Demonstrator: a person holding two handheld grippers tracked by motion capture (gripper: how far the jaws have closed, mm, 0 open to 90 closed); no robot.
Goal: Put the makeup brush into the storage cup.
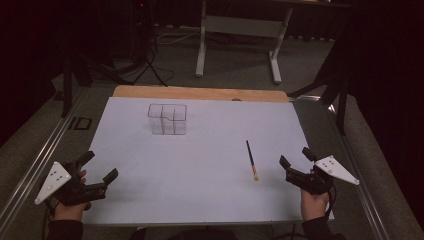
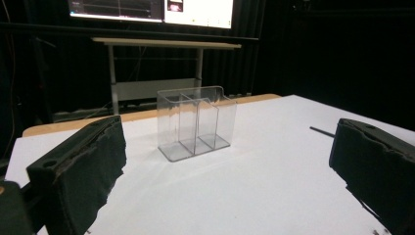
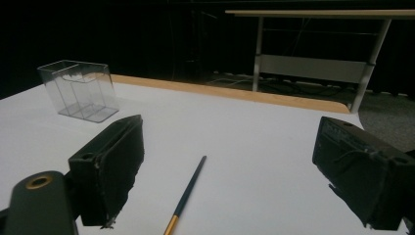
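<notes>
The left gripper [image 1: 100,172] sat at the near left corner of the white sheet [image 1: 200,165], well in front and to the left of the clear organizer [image 1: 168,119], its jaws spread wide with nothing between them. Its own view looked straight at that organizer [image 2: 195,122], upright and empty in every compartment. Further right, the brush [image 1: 251,160] lay flat on the sheet, in front of the organizer and well off to its right, dark handle pointing away. Just beside it waited the right gripper [image 1: 295,162], also gaping and holding nothing, with the brush [image 3: 188,193] lying between its jaws' line of sight. This looked like the opening reach, nothing yet picked up. Next, I'd judge, the right gripper needed to drop over the thin handle and pinch it squarely.
</notes>
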